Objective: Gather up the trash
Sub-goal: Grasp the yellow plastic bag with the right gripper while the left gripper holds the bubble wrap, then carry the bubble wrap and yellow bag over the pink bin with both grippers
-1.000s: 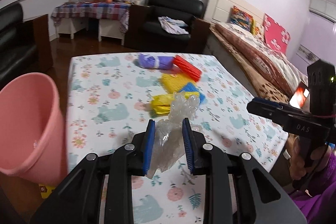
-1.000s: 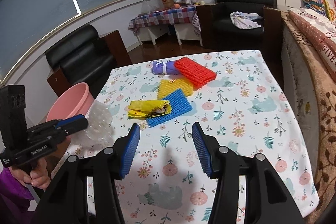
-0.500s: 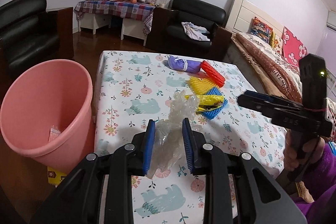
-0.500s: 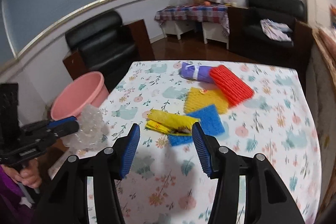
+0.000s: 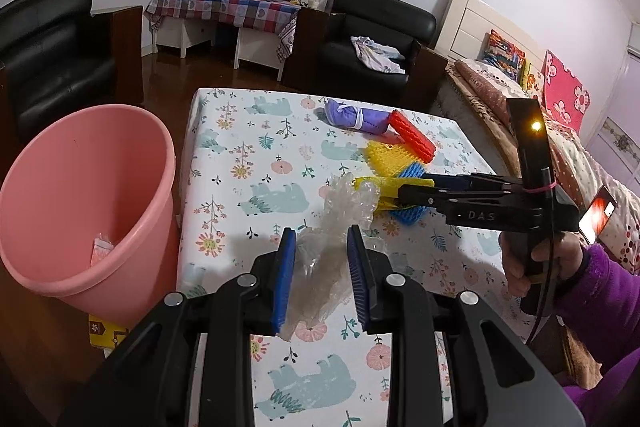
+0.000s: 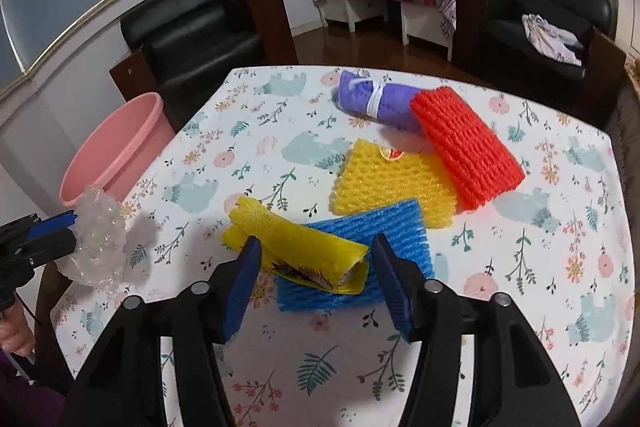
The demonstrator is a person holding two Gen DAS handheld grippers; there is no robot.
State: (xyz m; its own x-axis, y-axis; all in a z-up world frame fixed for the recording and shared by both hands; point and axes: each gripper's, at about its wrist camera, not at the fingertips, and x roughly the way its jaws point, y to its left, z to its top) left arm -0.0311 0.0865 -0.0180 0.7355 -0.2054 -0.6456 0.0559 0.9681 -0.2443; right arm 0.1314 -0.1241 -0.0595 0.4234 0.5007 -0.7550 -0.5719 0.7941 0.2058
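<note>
My left gripper point(image 5: 321, 267) is shut on a crumpled clear bubble-wrap piece point(image 5: 334, 227), held above the table's left part; it also shows in the right wrist view point(image 6: 98, 235). A pink bin point(image 5: 80, 203) stands on the floor left of the table, also seen in the right wrist view point(image 6: 112, 147). My right gripper point(image 6: 316, 267) is open, its fingers either side of a yellow wrapper point(image 6: 296, 247) lying on blue foam netting point(image 6: 360, 251). Yellow netting point(image 6: 384, 179), red netting point(image 6: 464, 151) and a purple bundle point(image 6: 376, 99) lie beyond.
The floral tablecloth point(image 5: 240, 163) covers the table. The bin holds a small scrap point(image 5: 102, 247). A yellow box point(image 5: 104, 333) lies on the floor under the bin. Black armchairs point(image 6: 200, 31) stand behind; a bed point(image 5: 520, 95) is on the right.
My right gripper has moved forward and down until its open fingers flank the yellow wrapper. My left gripper still holds the bubble wrap and has shifted slightly right, away from the bin.
</note>
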